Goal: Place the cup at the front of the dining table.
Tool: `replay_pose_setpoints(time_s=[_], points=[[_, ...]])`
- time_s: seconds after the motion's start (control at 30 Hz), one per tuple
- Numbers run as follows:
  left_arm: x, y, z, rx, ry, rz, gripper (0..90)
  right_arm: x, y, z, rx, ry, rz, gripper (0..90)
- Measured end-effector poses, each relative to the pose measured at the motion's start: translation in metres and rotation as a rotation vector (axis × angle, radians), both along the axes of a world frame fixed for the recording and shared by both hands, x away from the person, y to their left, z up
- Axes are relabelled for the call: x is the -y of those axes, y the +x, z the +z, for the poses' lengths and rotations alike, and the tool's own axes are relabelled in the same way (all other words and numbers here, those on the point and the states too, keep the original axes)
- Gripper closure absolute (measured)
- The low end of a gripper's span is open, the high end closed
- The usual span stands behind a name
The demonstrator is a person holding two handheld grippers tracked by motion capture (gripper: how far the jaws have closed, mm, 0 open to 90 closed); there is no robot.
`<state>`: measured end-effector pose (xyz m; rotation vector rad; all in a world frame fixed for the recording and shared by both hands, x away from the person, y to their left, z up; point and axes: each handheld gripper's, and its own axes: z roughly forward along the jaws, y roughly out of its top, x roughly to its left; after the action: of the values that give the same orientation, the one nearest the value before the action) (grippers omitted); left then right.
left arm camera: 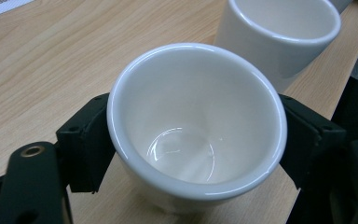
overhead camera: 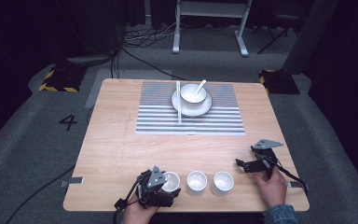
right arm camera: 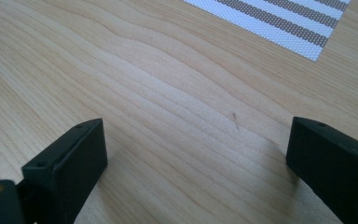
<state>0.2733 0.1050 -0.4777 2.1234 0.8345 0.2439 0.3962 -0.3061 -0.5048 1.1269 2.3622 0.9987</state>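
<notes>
The left gripper (overhead camera: 165, 184) sits at the near edge of the table (overhead camera: 116, 149), its jaws closed around the left cup (overhead camera: 170, 181). In the left gripper view the two black jaws press against opposite sides of this cup (left arm camera: 196, 126), one on each flank below the rim; the cup is white, glossy and empty, and appears to rest on the wood, though its base is hidden. Just beside it stands the middle cup (left arm camera: 279, 35), also empty. From above, three cups form a row along the near edge: the gripped one, the middle cup (overhead camera: 196, 182) and the right cup (overhead camera: 223, 183).

The right gripper (overhead camera: 242, 164) lies well apart to the right of the row, held by the right hand (overhead camera: 271, 186). Its jaws stand wide apart over bare wood with nothing between them.

Farther back, a striped mat (overhead camera: 158, 116) carries a plate (overhead camera: 205, 108) with a bowl (overhead camera: 189, 97), a spoon (overhead camera: 200, 85) leaning in it and chopsticks (overhead camera: 178, 100) alongside.
</notes>
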Motion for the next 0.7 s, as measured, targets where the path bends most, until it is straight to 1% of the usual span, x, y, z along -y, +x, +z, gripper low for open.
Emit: replay_pose_setpoints(time_s=[0.07, 0.13, 0.23, 0.33, 0.4, 0.5, 0.6, 0.7], points=[[0.001, 0.001, -0.003, -0.013, 0.011, -0.001, 23.7, 0.0, 0.0, 0.0, 0.001, 0.001, 0.0, 5.4], [0.002, 0.001, -0.005, -0.01, 0.025, -0.001, 24.4, 0.0, 0.0, 0.0, 0.001, 0.001, 0.0, 5.4], [0.002, 0.001, -0.003, -0.001, 0.039, 0.0, 25.7, 0.0, 0.0, 0.0, 0.001, 0.001, 0.001, 5.4], [0.001, 0.002, -0.002, -0.018, 0.032, 0.009, 26.3, 0.0, 0.0, 0.0, 0.0, 0.001, 0.001, 5.4], [0.0, 0.002, -0.001, -0.019, 0.033, 0.01, 26.5, 0.0, 0.0, 0.0, 0.0, 0.001, 0.001, 5.4], [0.0, 0.003, 0.0, -0.02, 0.049, 0.001, 26.7, 0.0, 0.0, 0.0, 0.0, 0.001, 0.001, 5.4], [0.001, 0.003, 0.001, -0.023, 0.053, 0.002, 26.8, 0.0, 0.0, 0.0, 0.001, 0.003, 0.0, 5.4], [0.001, 0.004, 0.007, -0.022, 0.058, -0.008, 26.8, 0.0, -0.001, 0.0, 0.003, 0.001, 0.0, 5.4]])
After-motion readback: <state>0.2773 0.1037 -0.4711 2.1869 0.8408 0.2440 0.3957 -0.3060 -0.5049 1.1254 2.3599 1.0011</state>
